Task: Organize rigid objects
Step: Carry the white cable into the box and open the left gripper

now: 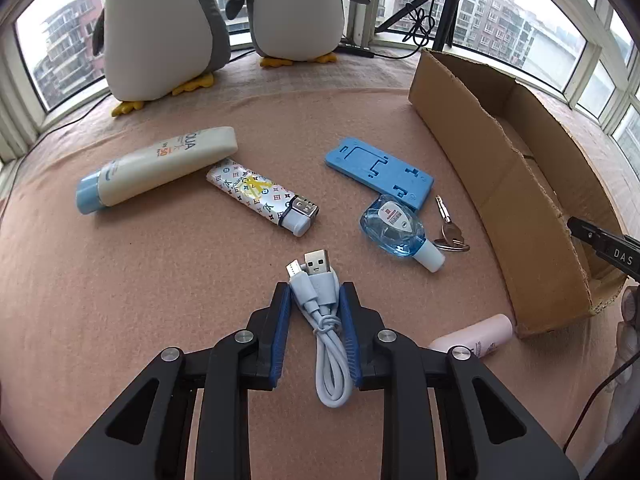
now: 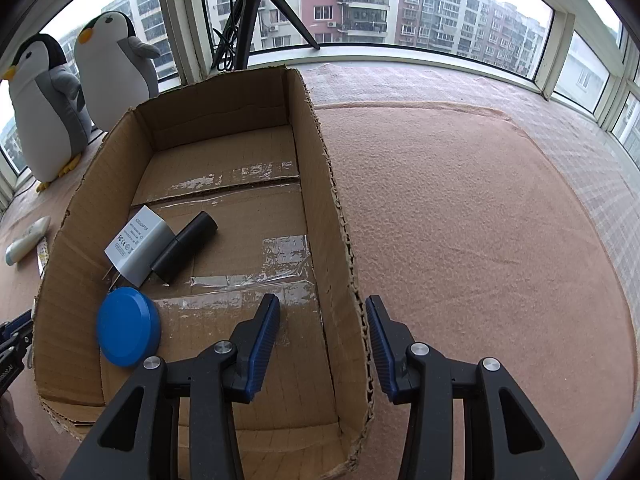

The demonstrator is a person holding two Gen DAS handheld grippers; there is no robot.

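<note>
Now left gripper (image 1: 315,292) pinches USB cable (image 1: 325,322).

Two plush penguins (image 1: 160,32), tripod (image 2: 256,12)

Curved bay windows (image 2: 400,8) show grey daylight and apartment blocks beyond a pink blanket-covered ledge (image 2: 480,200).

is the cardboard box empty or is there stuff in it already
Not empty. The cardboard box already holds a white charger, a black cylinder and a blue round lid, all lying on its floor.
</note>
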